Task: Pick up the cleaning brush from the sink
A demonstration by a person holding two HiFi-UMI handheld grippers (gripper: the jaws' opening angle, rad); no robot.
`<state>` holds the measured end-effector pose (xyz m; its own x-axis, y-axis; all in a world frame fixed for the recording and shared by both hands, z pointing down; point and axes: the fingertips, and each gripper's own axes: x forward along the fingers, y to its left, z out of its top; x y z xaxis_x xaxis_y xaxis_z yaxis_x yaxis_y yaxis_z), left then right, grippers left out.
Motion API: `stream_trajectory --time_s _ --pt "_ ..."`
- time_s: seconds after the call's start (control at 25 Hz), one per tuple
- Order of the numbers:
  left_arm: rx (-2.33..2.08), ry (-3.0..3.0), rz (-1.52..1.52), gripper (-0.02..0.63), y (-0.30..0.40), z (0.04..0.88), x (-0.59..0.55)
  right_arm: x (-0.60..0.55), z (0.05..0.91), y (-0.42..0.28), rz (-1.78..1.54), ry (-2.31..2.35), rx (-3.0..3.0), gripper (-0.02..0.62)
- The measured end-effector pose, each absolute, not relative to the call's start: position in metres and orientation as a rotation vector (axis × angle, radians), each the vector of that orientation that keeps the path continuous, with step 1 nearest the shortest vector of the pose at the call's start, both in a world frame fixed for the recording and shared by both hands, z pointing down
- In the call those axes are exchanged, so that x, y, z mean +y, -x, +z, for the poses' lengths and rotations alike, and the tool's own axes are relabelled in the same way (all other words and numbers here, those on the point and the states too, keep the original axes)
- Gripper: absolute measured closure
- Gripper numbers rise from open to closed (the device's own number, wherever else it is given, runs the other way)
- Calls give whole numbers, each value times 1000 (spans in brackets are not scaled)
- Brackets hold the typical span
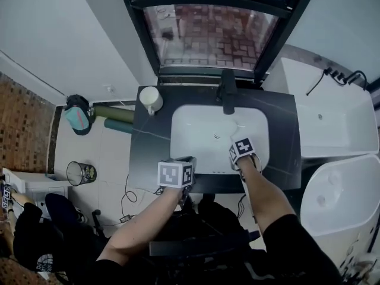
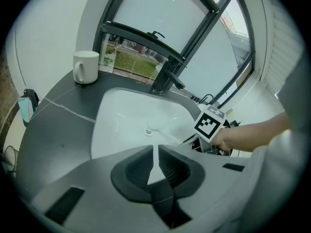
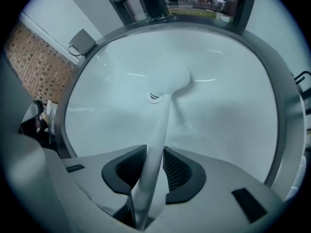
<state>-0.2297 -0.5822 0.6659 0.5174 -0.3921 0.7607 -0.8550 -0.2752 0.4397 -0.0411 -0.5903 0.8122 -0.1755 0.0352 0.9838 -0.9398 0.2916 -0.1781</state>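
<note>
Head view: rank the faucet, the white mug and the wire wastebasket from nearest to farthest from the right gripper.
From the right gripper:
1. Faucet, straight beyond it.
2. White mug, back left on the counter.
3. Wire wastebasket, on the floor, far left.

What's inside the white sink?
A white cleaning brush lies in the sink. Its head is beside the drain, and its handle runs between the right claw's open jaws. The claw hides the handle's near end.

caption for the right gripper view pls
Right gripper pointing down into the white sink, jaws apart around the cleaning brush handle, brush head beside the drain.
</note>
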Motion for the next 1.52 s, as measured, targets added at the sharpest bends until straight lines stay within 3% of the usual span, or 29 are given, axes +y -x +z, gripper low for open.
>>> stream_trajectory --time_s 0.28,0.8,1.12,1.52 --pt "-988 -1860 575 563 246 663 -573 -591 817 54 1183 -908 -1424 541" --pt "-895 -2035 481 563 283 620 -502 -531 704 113 1164 -980 -1657 541" --pt "-965 -2127 444 563 219 577 -400 -420 644 91 1099 -922 -1980 541" --pt "-1154 -2229 285 563 67 495 -260 -297 549 -53 886 -970 -2247 542"
